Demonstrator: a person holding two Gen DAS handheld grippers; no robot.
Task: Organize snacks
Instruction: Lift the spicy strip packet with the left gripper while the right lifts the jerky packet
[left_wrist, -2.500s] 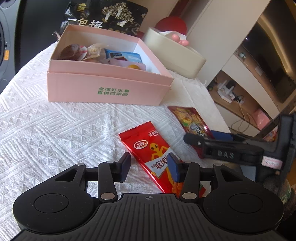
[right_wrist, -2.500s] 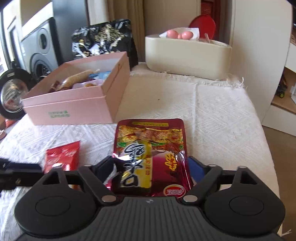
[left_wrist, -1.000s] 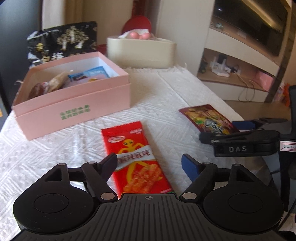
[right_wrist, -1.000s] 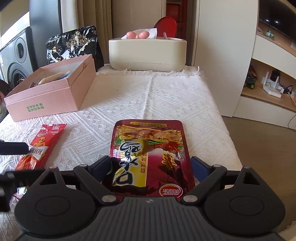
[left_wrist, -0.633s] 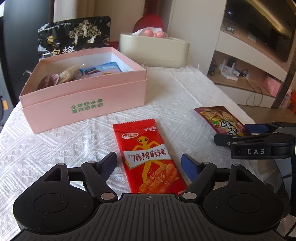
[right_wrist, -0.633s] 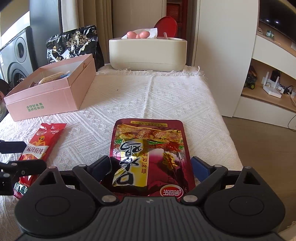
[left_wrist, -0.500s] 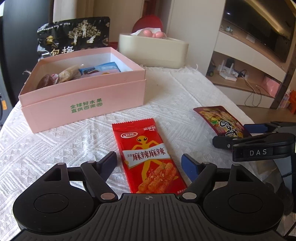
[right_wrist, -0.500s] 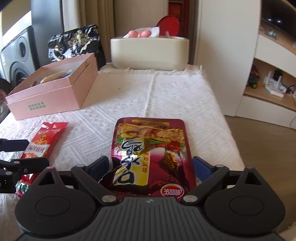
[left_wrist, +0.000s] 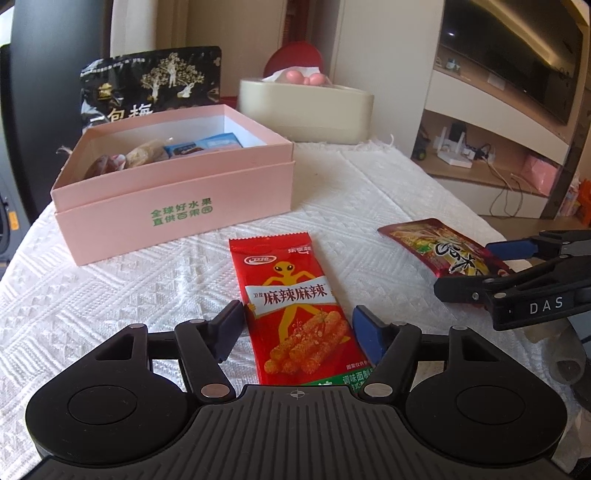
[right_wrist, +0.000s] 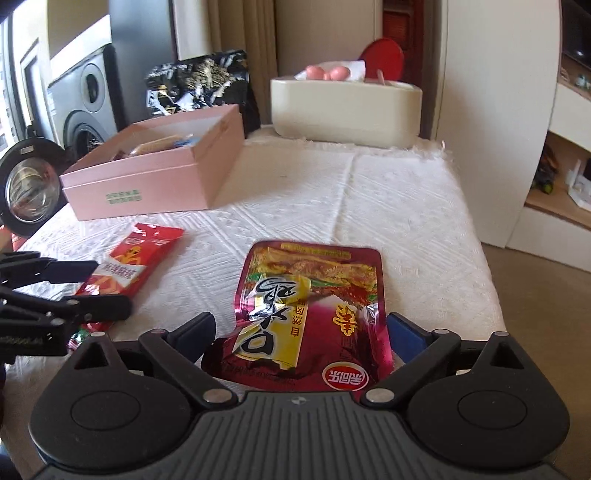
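A red spicy-stick packet lies flat on the white tablecloth between the fingers of my left gripper. Its jaws are closing, and the pads stand just off the packet's edges. A dark red foil pouch lies between the fingers of my right gripper, whose jaws are also closing but still stand clear of it. Behind both, an open pink box holds several snacks. In the left wrist view the right gripper straddles the pouch. In the right wrist view the left gripper is over the red packet.
Behind the pink box stands a black snack bag. A cream container sits at the back of the table. The tablecloth ends at the table's right edge, with floor and shelves beyond. A speaker stands at the left.
The left jaws have narrowed toward the red packet, which now sits deeper between them. The right wrist view has swung a little to the left. Both packets still lie flat on the cloth.
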